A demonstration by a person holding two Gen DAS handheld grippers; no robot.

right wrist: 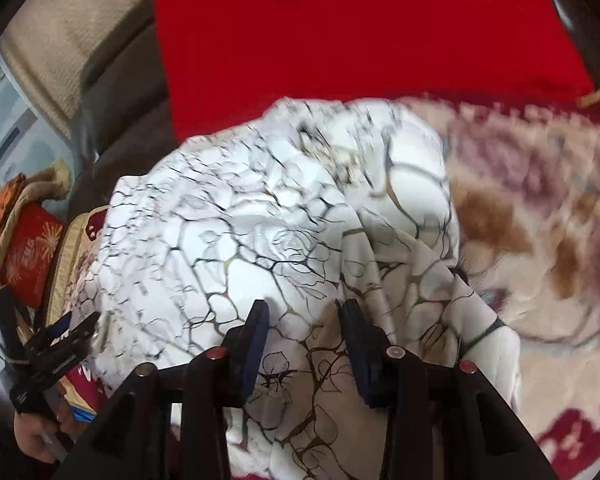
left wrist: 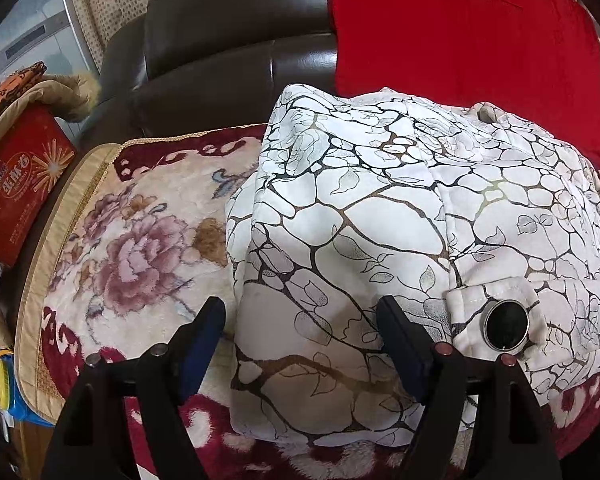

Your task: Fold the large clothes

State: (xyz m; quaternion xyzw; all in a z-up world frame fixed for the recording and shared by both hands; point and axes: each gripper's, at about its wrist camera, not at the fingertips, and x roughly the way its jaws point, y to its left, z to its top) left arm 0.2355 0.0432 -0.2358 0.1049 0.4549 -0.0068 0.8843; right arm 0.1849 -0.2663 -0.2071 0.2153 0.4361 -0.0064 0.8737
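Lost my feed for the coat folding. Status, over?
Left gripper open over coat. Right gripper part open, grip unclear. Coat bunched on blanket. Nothing in the way.

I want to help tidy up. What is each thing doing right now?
White coat: folded into a bundle, lying on the flowery blanket.
Coat button: fastened on its tab.
Left claw: open, over the coat's edge.
Right claw: open, over the coat, not pinching it.
Red cloth: draped over the sofa back.
Red box: closed.

White vein-patterned coat (right wrist: pixel 236 240) on floral blanket (right wrist: pixel 539 208) (blurred), right hand-held gripper (right wrist: pixel 304 320) above it, red cloth (right wrist: pixel 339 32) behind
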